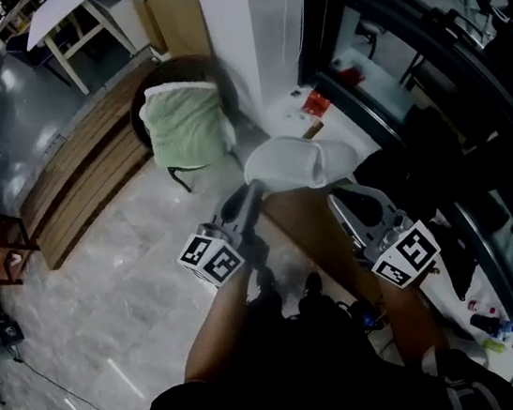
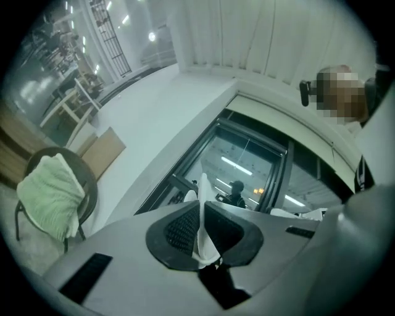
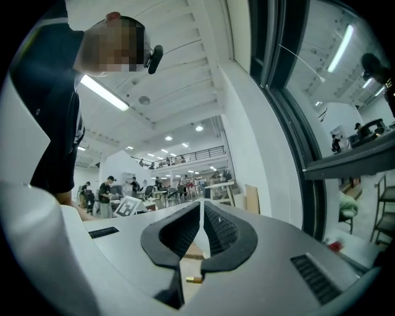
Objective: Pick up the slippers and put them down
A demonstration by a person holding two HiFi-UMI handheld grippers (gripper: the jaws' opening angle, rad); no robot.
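Two white slippers (image 1: pixel 288 162) hang side by side over the marble floor, in front of the person's legs. My left gripper (image 1: pixel 253 190) is shut on the left one. In the left gripper view a fold of the white slipper (image 2: pixel 203 231) is pinched between the black pads and sticks out past them. My right gripper (image 1: pixel 334 196) sits just under the right slipper (image 1: pixel 339 153). In the right gripper view its jaws are closed, with only a thin pale sliver of slipper (image 3: pixel 200 237) between the pads. Both grippers point about level.
A dark chair draped with a green towel (image 1: pixel 186 124) stands ahead on the left, also seen as the green towel (image 2: pixel 52 197). A wooden step (image 1: pixel 82 176) runs behind it. Dark glass door frames (image 1: pixel 428 80) line the right. Small bottles (image 1: pixel 492 327) lie on the floor at lower right.
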